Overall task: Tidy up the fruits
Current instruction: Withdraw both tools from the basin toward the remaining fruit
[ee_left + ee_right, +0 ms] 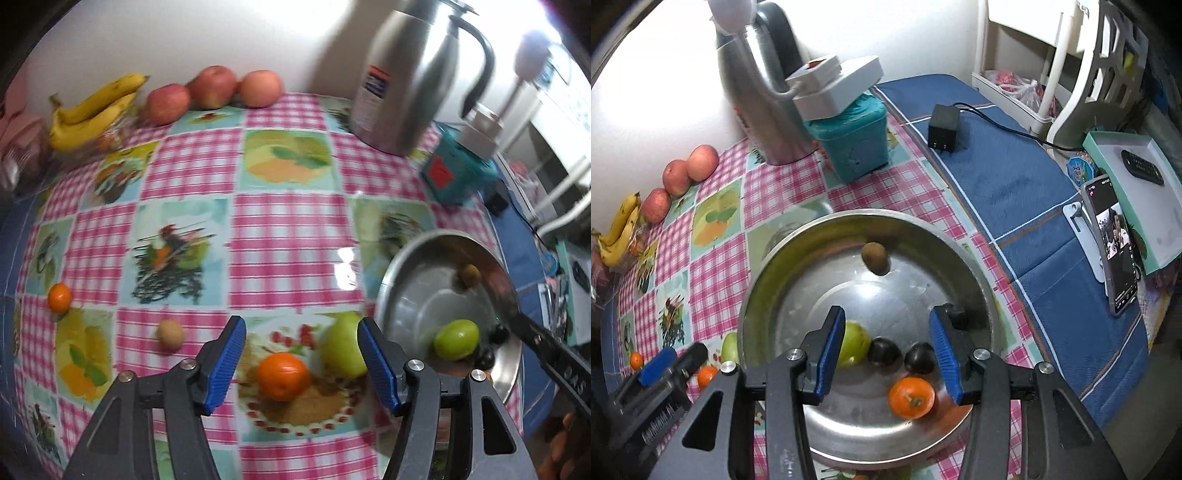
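We find both tools with jaws parted and nothing between the pads. The left tool hangs over the tabletop; beneath its gap lie a tangerine and a green fruit, the latter just beside the steel bowl, outside its rim. The right tool hangs over the steel bowl, pointing steeply down.

Inside the bowl we count a green fruit, two dark plums, an orange tangerine near the front rim, and a brown kiwi-like fruit toward the far wall, well apart from the rest.

Loose on the tabletop to the left: a small tangerine near the left edge and a pale brown fruit near the left tool. Open cloth lies between these and the back row.

Along the back edge, against the wall, stand a bunch of bananas and three apples in a line, then a steel thermos jug. A teal box with a white device on top sits beside the jug.

The tabletop carries a pink checked cloth with fruit prints. To the right, a blue quilted surface holds a black adapter with its cable and a phone on a stand at the far edge. The bowl's right rim comes close to that blue surface.
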Tool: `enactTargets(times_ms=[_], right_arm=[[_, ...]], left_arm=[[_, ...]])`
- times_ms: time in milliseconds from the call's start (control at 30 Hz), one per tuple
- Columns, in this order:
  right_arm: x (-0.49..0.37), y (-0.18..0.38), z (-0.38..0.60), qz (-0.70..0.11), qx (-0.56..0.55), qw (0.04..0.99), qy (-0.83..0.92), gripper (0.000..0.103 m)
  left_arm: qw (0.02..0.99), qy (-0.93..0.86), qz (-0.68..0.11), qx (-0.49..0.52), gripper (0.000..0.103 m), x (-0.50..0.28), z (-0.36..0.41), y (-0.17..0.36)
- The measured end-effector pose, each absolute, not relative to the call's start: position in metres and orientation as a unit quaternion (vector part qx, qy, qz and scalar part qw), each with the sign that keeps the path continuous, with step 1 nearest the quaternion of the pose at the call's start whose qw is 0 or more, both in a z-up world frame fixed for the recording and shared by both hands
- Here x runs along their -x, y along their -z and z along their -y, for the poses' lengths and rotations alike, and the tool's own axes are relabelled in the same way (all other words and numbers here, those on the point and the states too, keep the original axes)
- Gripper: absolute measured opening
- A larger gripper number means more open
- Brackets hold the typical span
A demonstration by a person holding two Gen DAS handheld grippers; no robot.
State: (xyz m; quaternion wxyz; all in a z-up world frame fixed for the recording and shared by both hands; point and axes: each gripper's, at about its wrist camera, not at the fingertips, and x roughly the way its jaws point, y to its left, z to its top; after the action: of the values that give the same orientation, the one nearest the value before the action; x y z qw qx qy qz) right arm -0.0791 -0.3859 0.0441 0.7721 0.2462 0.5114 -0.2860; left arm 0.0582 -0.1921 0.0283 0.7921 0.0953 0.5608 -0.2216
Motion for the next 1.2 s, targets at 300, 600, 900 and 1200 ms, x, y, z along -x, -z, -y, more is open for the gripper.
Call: enactTargets(times_ms=[300,600,900,1200], right_arm=[[0.077,-0.051,0.355,-0.521,-0.211,0.781,0.271,0.048],[0.069,-0.050,0.329,-0.535,-0.180,0.787,0.249,0.048],[0.062,-0.045,0.320,-0.545,-0.168,0.785,0.240,0.048],[0.059,-0.040,0.318,-0.551,-0.165,0.782,0.241,0.050]], left_arm=[[0.808,0.181,-0.556,-0.068,0.069,-0.075,0.148,-0.039],[0.807,0.168,-0.564,-0.052,0.069,-0.077,0.126,-0.038],[0.805,0.169,-0.566,-0.050,0.071,-0.077,0.124,-0.037],[0.817,0.155,-0.553,-0.055,0.103,-0.076,0.120,-0.037]])
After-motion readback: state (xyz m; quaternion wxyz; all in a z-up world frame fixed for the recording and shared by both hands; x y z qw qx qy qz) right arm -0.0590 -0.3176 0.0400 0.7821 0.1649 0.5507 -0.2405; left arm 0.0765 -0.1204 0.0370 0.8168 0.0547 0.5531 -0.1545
